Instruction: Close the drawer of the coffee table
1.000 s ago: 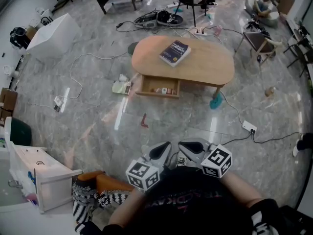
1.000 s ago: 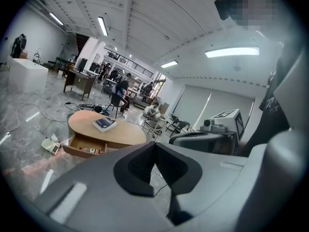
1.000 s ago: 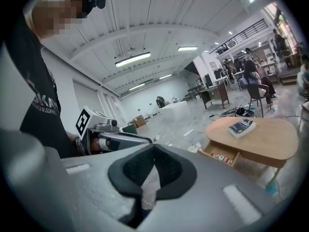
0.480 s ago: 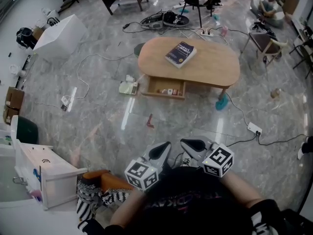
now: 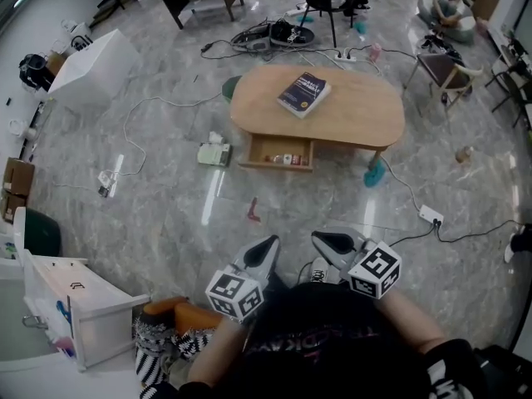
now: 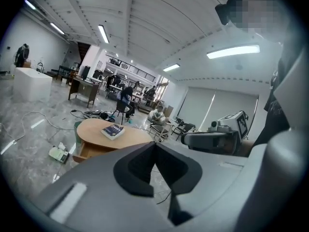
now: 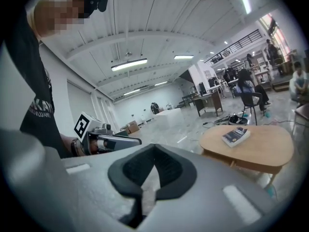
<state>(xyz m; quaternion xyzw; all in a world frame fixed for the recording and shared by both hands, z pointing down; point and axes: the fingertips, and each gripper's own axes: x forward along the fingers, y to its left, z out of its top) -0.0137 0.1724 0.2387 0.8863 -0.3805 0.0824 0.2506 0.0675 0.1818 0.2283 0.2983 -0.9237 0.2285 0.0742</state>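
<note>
While both grippers hang at the lower centre of the head view, stock reads as follows. Coffee table (image 5: 357,115): oval, wooden, upper centre. Drawer (image 5: 278,151): pulled out on the table's near side, small items inside. Book (image 5: 303,94): dark cover, lying on the tabletop. Left gripper (image 5: 266,249): jaws together, nothing between. Right gripper (image 5: 322,241): jaws together, nothing between. Grey marble floor (image 5: 166,206): lies between grippers and table, which are well apart.
</note>
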